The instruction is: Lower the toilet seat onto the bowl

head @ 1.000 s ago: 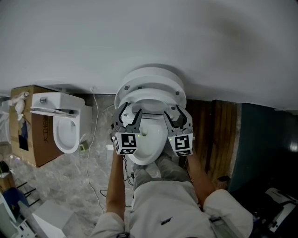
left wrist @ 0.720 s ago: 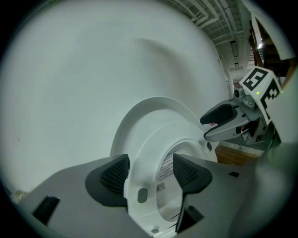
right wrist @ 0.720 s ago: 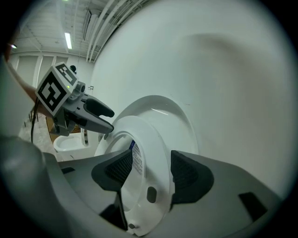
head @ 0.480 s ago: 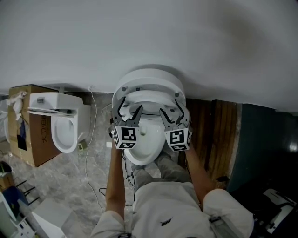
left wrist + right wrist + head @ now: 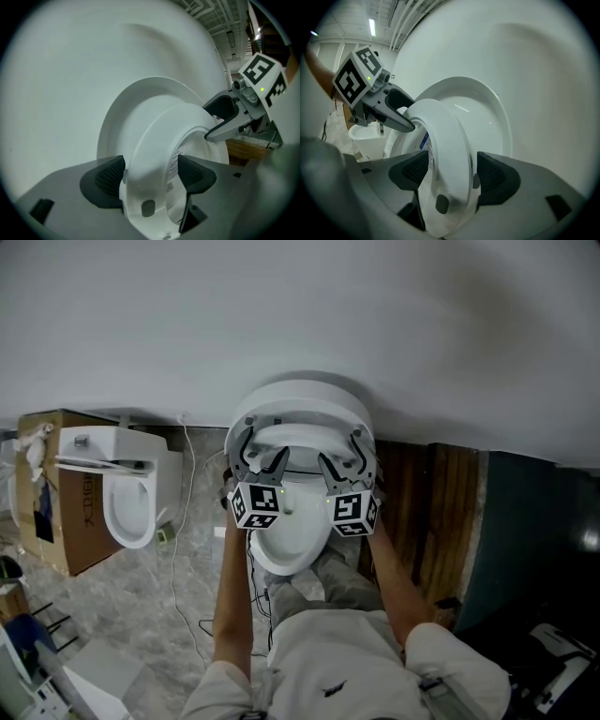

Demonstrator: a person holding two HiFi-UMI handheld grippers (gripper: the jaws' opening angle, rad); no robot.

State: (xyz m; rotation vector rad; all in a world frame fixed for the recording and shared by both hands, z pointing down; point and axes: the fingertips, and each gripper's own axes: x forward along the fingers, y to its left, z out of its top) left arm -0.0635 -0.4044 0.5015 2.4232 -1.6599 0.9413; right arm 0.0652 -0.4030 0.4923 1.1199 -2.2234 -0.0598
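Over the bowl (image 5: 286,545), the left tool (image 5: 264,452) and right tool (image 5: 339,452) have just been opening their jaws, loosely straddling the rim of the upright seat (image 5: 300,430), so lowering hasn't started.

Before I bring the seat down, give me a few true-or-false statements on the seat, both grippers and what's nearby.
1. The white plastic toilet seat stands raised off the white ceramic bowl. True.
2. The left gripper is shut on nothing. False: its jaws have just been opening and stand apart astride the seat's rim.
3. The right gripper has the seat's rim between its jaws. True; they have just been opening too.
4. A second white toilet stands at the head view's right. False: it is at the left, by a brown cardboard box.
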